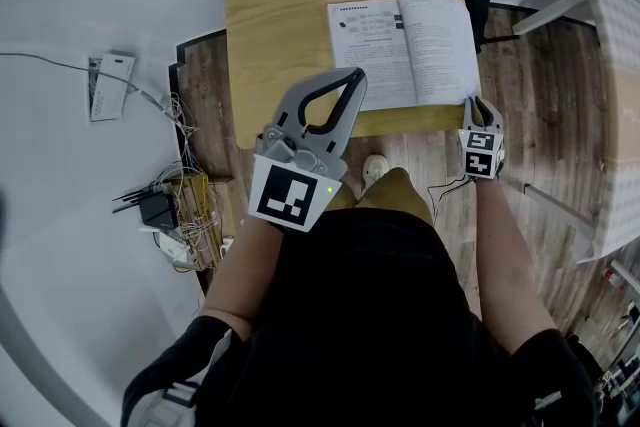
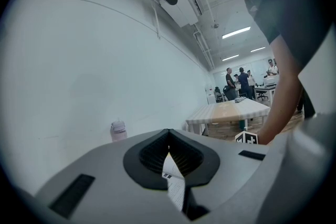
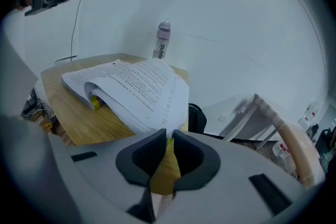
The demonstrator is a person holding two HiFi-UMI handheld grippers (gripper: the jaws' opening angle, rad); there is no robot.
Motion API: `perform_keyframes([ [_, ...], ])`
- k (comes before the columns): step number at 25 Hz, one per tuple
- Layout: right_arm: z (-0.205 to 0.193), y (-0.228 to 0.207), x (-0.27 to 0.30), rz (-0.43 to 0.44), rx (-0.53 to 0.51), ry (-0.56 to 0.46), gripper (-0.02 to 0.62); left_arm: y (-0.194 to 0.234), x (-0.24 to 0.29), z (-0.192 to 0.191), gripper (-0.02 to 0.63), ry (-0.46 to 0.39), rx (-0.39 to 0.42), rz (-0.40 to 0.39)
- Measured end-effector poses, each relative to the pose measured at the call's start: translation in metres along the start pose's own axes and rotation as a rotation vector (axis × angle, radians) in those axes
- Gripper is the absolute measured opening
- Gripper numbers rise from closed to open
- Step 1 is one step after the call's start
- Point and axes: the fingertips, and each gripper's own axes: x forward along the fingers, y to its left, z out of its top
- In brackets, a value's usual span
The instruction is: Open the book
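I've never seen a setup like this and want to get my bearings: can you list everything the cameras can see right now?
book: one, white printed pages, lying open on the right half of the table.
table: one, light wood, in front of the person.
bottle: one, clear with a pale cap, upright at the table's far edge.
cables: one tangle, dark and yellowish, on the floor left of the table.
black object: one, beside the table's right edge; unclear what it is.
people: several, dark clothes, far off by other tables.
left gripper: one, grey, jaws together, empty, over the table's near edge.
right gripper: one, grey, shut on the book's near right corner.
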Motion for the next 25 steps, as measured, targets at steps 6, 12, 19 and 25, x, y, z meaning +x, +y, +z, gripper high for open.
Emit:
perform_keyframes([
  [6, 0.001, -0.011, -0.002, -0.049, 0.031, -0.006, 0.142, -0.001, -0.002, -0.002, 0.005, 0.002, -0.001, -0.002],
  [12, 0.0, -0.015, -0.002, -0.067, 0.029, -0.005, 0.18, -0.001, -0.002, -0.004, 0.005, 0.0, -0.007, -0.002],
  [19, 0.016, -0.019, -0.011, -0.086, -0.076, -0.035, 0.19, -0.001, -0.001, -0.006, 0.005, 0.002, -0.008, -0.002],
  [25, 0.042, -0.017, -0.021, -0.082, -0.105, -0.103, 0.19, -0.002, 0.0, -0.002, 0.005, -0.01, 0.001, 0.001],
])
